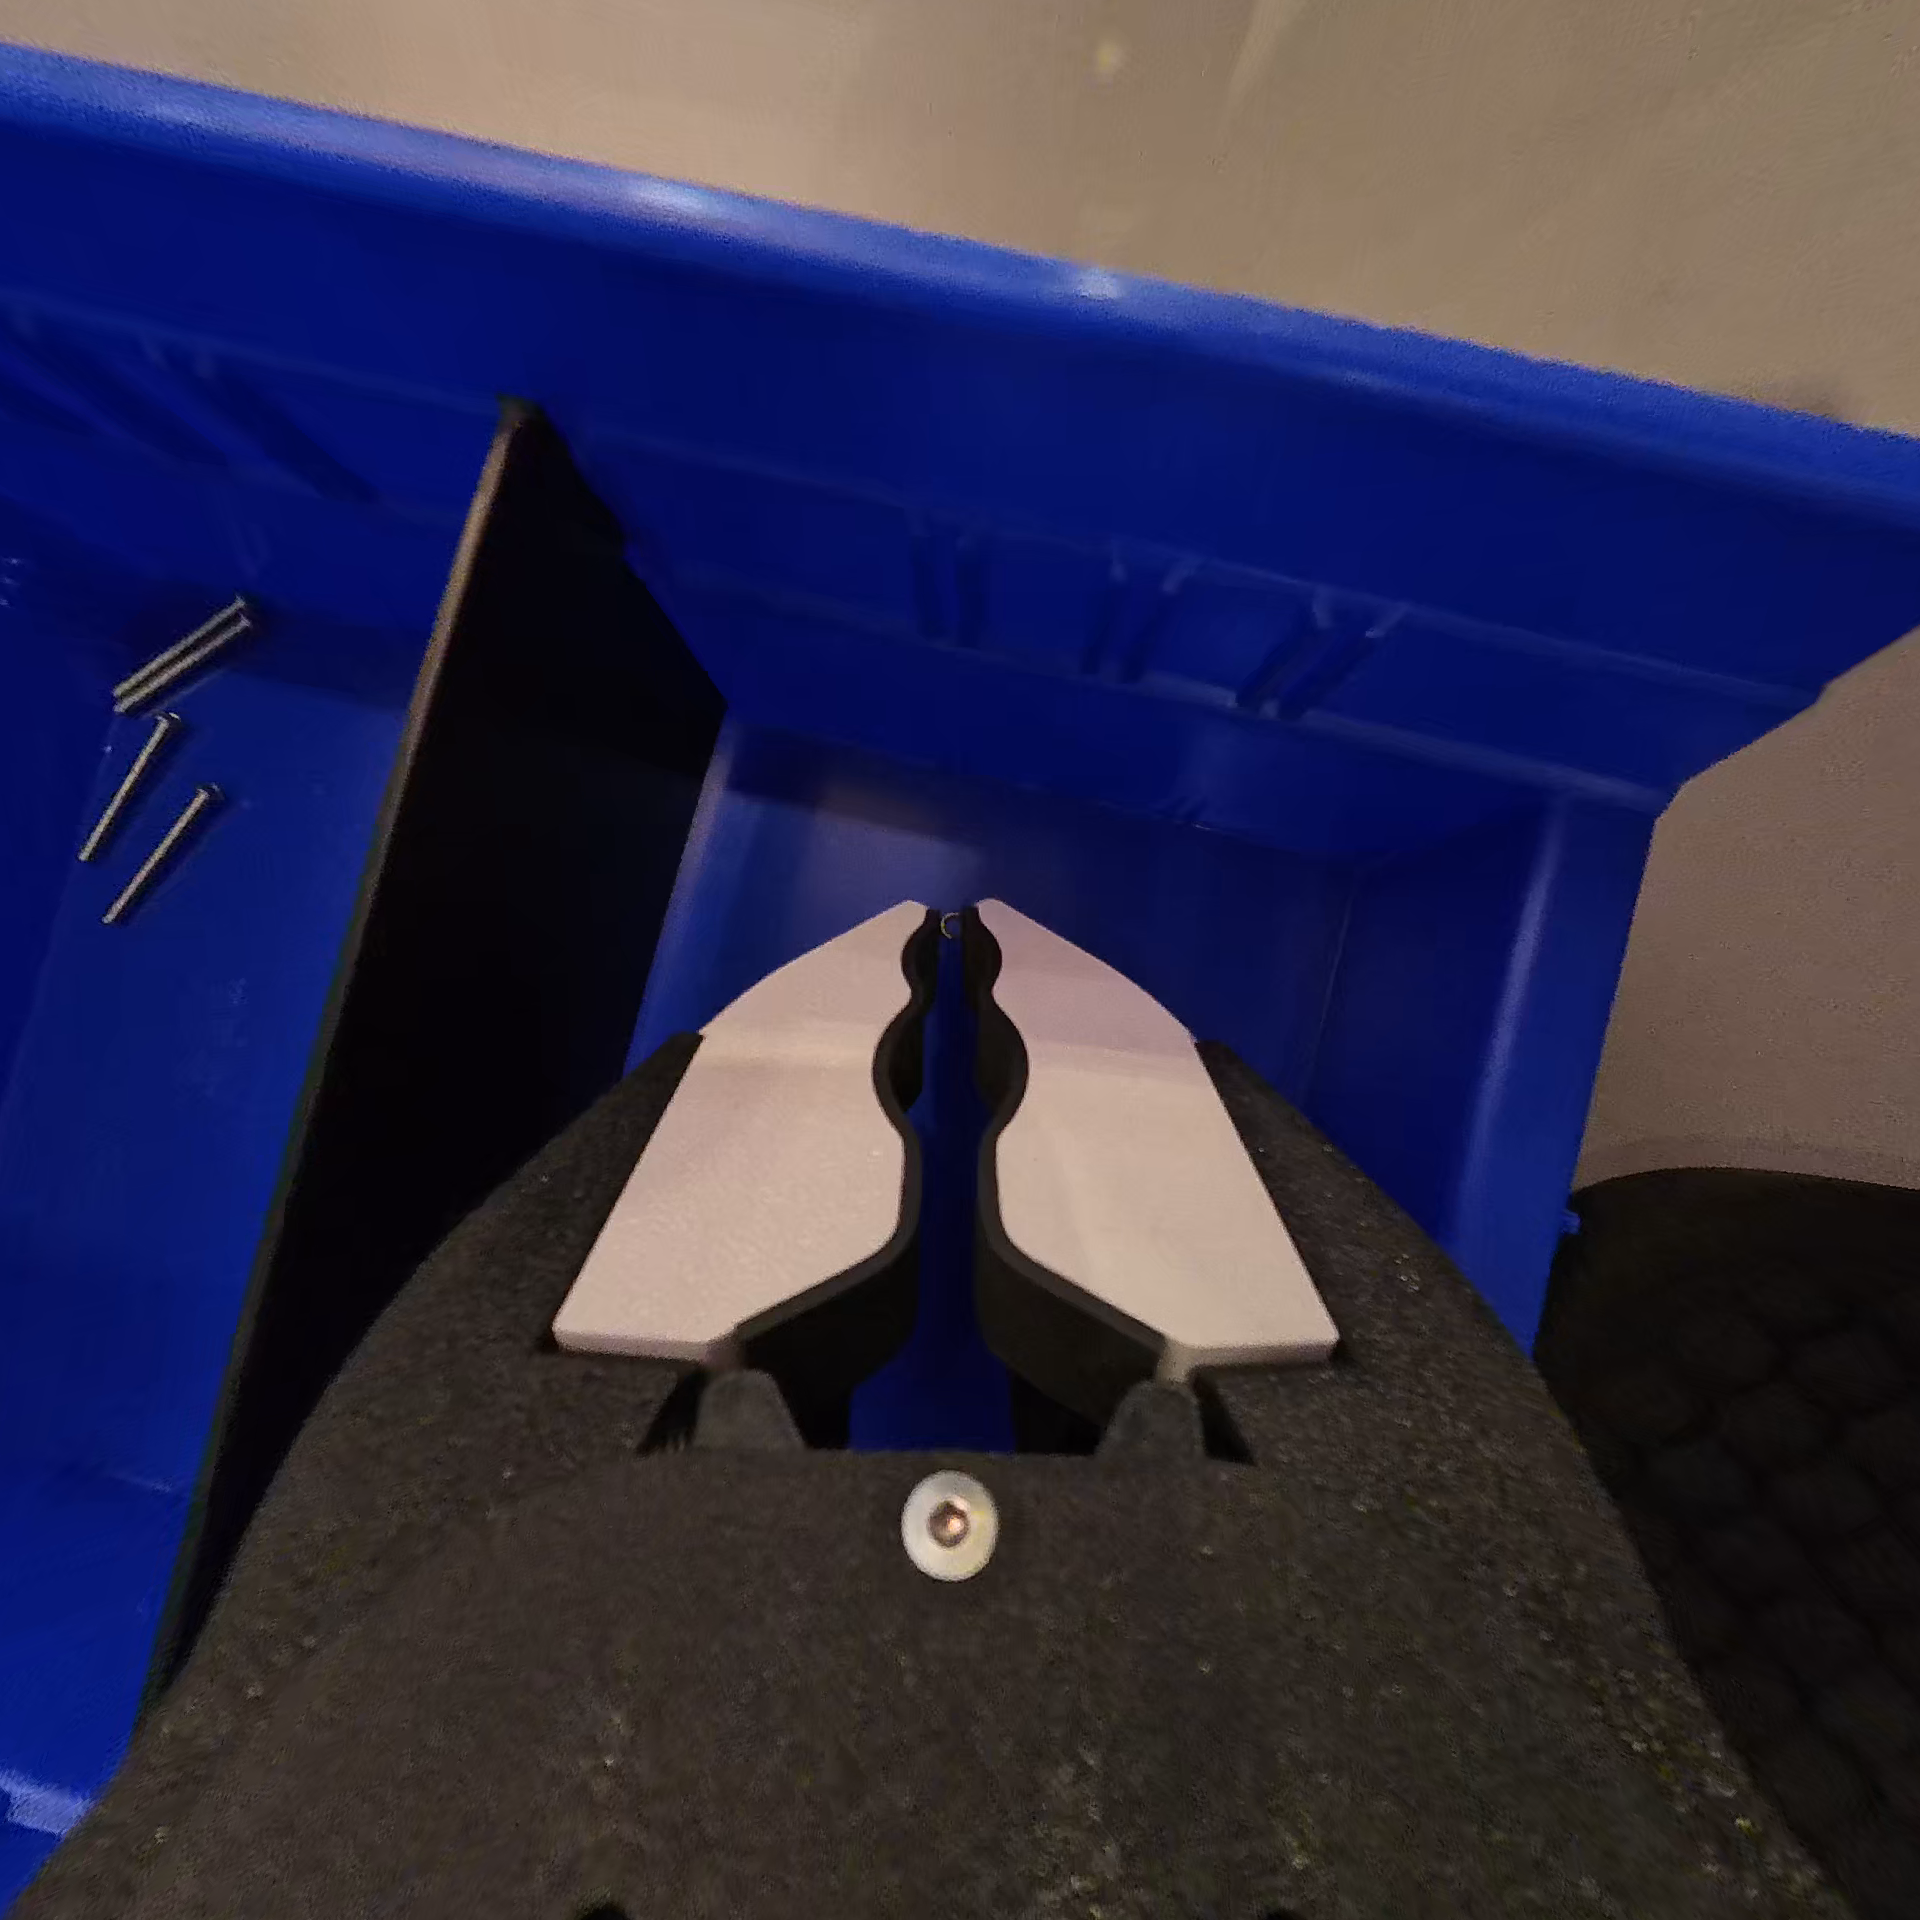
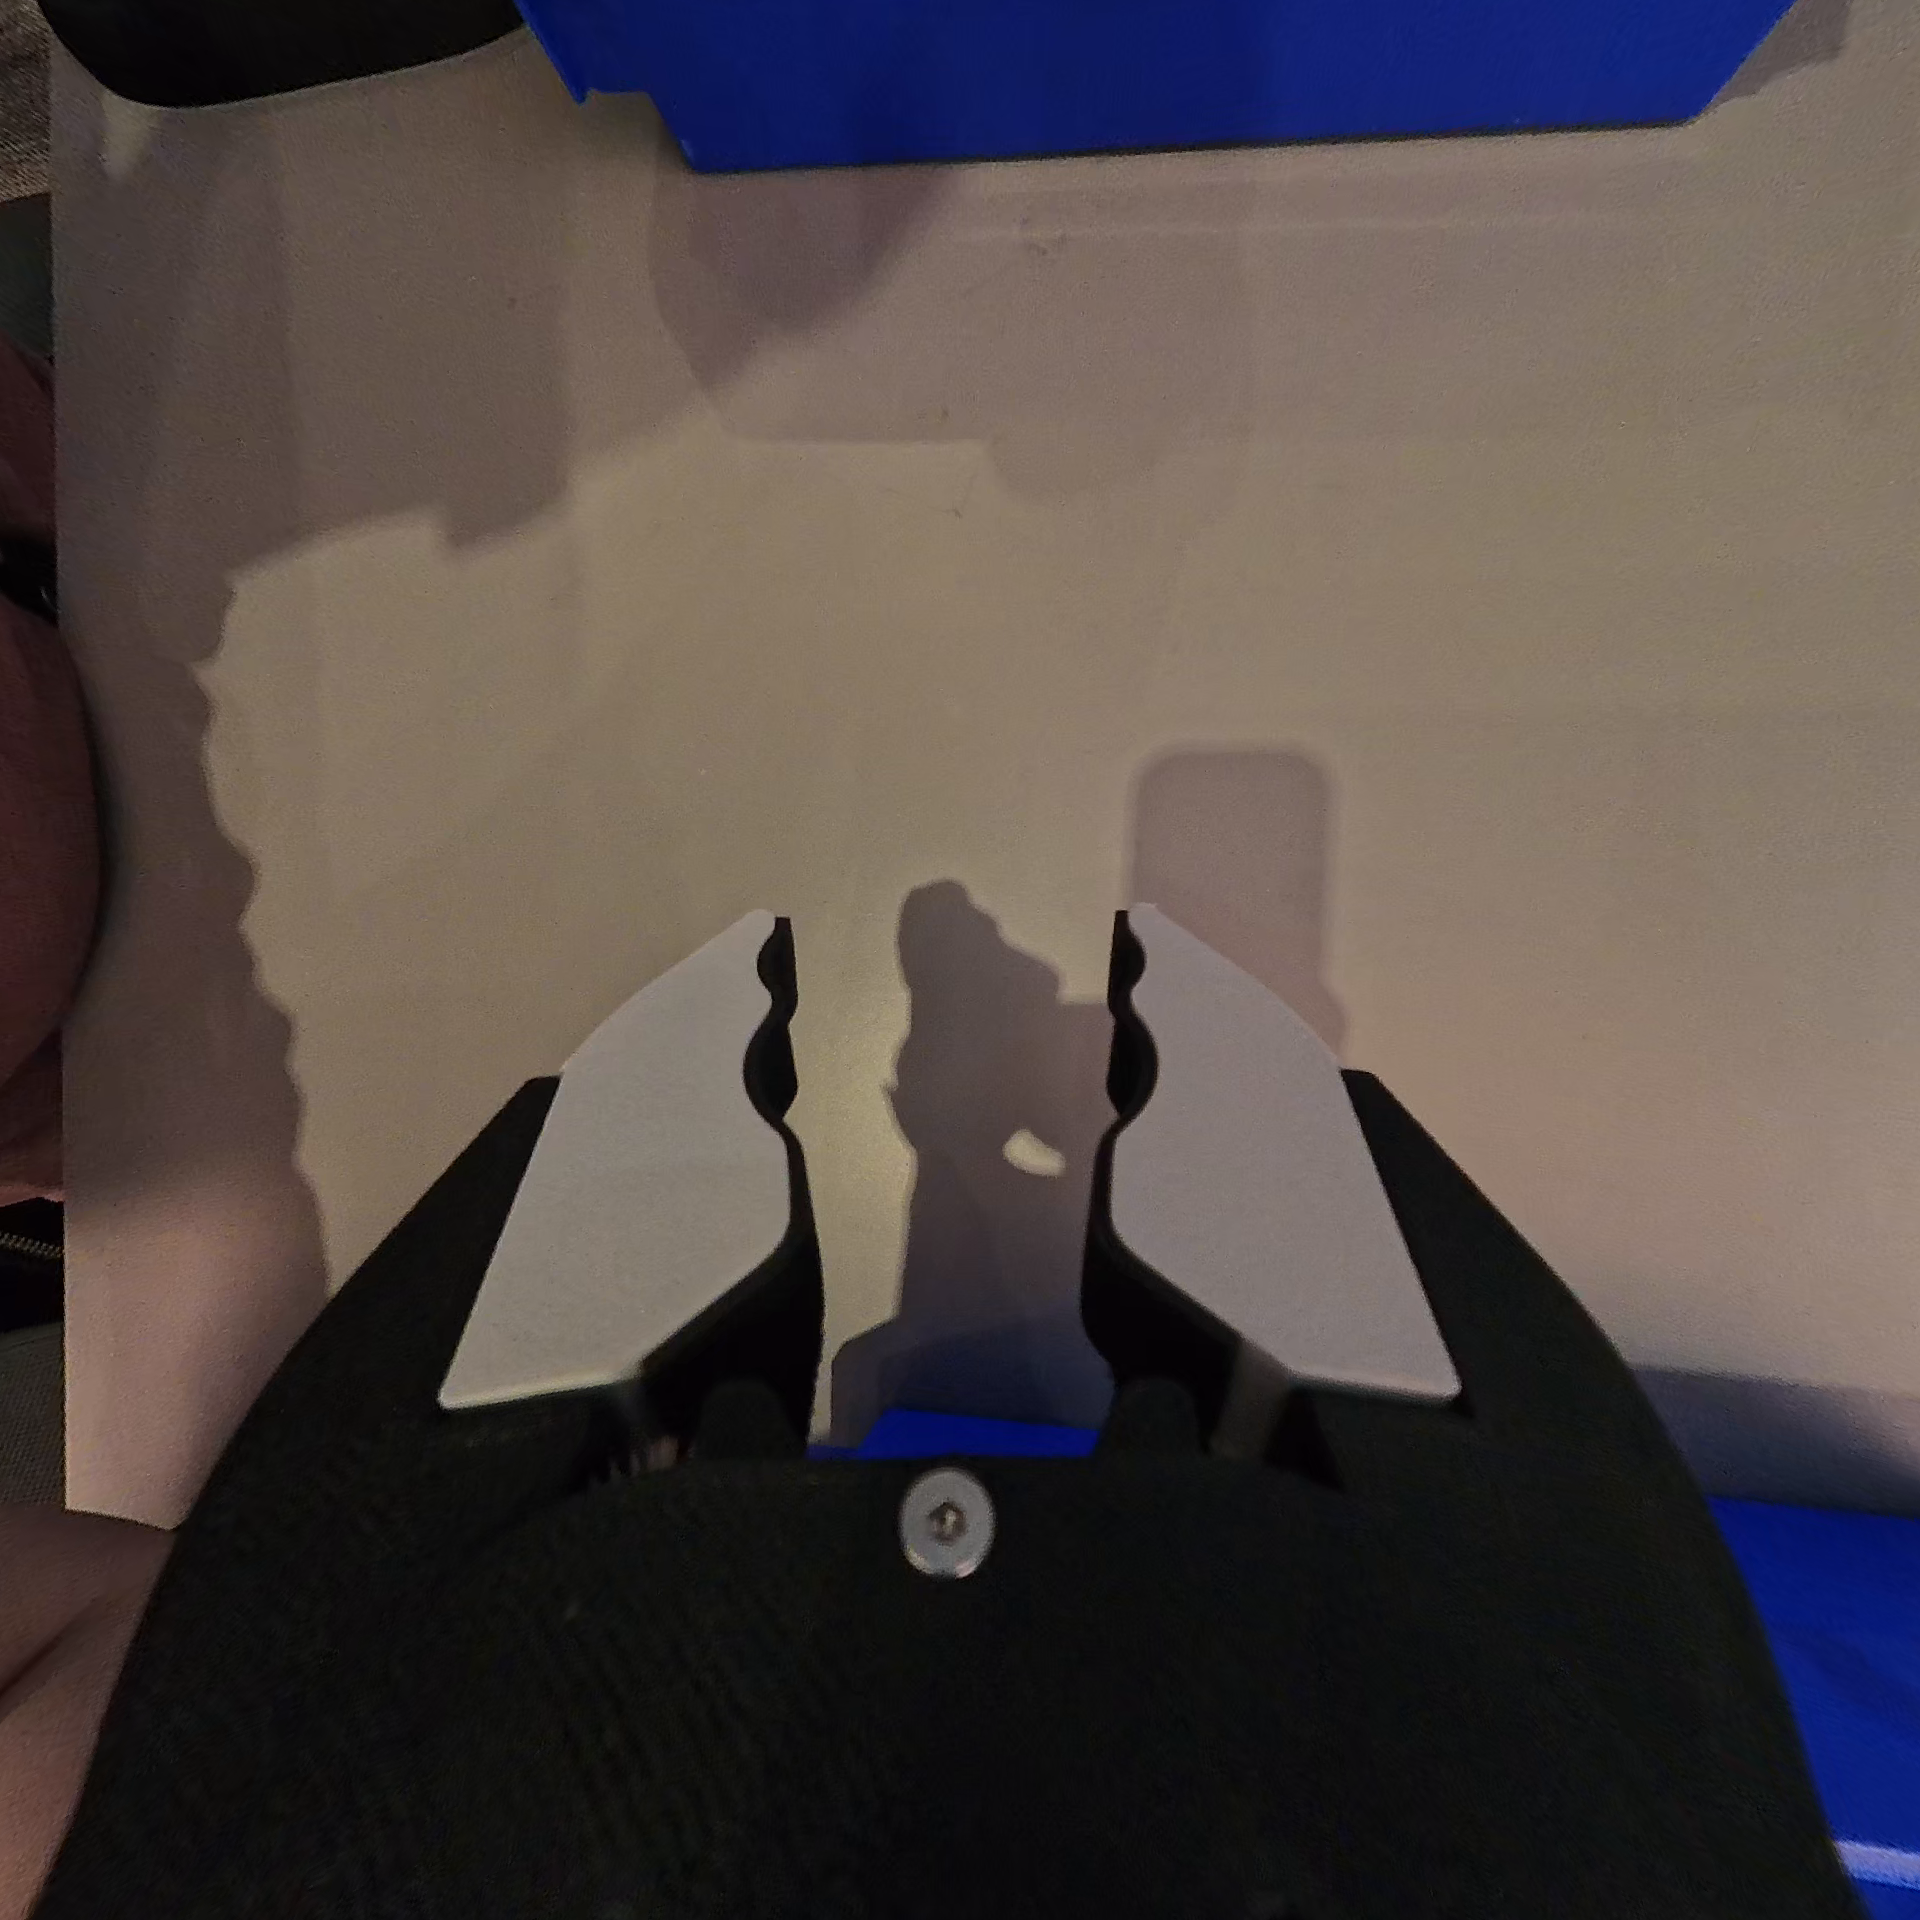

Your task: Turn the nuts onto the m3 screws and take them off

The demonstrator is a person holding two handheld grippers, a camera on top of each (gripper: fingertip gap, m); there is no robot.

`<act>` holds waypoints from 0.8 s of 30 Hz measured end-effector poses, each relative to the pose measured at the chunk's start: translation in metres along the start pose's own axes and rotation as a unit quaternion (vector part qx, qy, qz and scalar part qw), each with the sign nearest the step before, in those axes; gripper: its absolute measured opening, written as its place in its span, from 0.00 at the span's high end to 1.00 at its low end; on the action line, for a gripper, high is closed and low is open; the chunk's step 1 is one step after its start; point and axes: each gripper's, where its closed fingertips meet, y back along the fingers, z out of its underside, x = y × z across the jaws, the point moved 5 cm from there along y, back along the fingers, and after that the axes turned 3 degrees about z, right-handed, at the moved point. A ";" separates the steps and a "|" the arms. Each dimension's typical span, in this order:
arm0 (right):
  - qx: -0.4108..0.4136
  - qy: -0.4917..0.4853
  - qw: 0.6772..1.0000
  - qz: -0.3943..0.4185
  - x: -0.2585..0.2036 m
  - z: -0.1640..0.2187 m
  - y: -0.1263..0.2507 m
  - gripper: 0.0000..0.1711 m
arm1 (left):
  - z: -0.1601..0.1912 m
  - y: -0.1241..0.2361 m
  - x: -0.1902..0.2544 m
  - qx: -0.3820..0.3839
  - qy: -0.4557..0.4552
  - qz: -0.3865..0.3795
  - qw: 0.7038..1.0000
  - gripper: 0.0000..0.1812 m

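My left gripper (image 1: 951,920) is inside the right compartment of a blue bin (image 1: 935,436). Its jaws are nearly closed and pinch a tiny dark nut (image 1: 950,925) at the very tips. Several long thin dark screws (image 1: 166,748) lie loose in the bin's left compartment, far left of the gripper. My right gripper (image 2: 951,935) is open and empty, held over a bare white table (image 2: 1039,623). No screw or nut shows in the right wrist view.
A black divider (image 1: 468,935) splits the bin's two compartments. A dark textured object (image 1: 1745,1455) sits right of the bin. In the right wrist view a blue bin (image 2: 1143,83) stands at the far edge, more blue plastic (image 2: 1818,1662) lies below right, and a pinkish shape (image 2: 31,883) is at the left. There is about 25 cm between the tips of the two grippers. My left gripper's tips are some 15 cm from the dark textured object (image 1: 1745,1455).
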 end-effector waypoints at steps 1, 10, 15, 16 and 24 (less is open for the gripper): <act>0.000 0.000 1.000 0.000 0.000 0.000 0.000 0.66 | 0.000 0.001 0.000 0.000 -0.001 -0.001 1.000 0.98; 0.016 0.011 1.000 0.000 -0.005 -0.006 0.008 0.66 | -0.014 0.027 -0.001 0.011 -0.001 -0.026 1.000 1.00; 0.019 0.022 1.000 0.006 -0.011 -0.009 0.014 0.66 | -0.003 0.012 0.002 -0.040 0.023 -0.008 0.999 0.89; 0.019 0.024 1.000 0.007 -0.012 -0.010 0.015 0.66 | -0.001 0.008 0.004 -0.050 0.018 -0.001 0.999 0.88; 0.011 0.028 1.000 0.004 -0.014 -0.009 0.014 0.66 | -0.002 -0.011 0.005 -0.137 0.012 0.010 0.990 0.90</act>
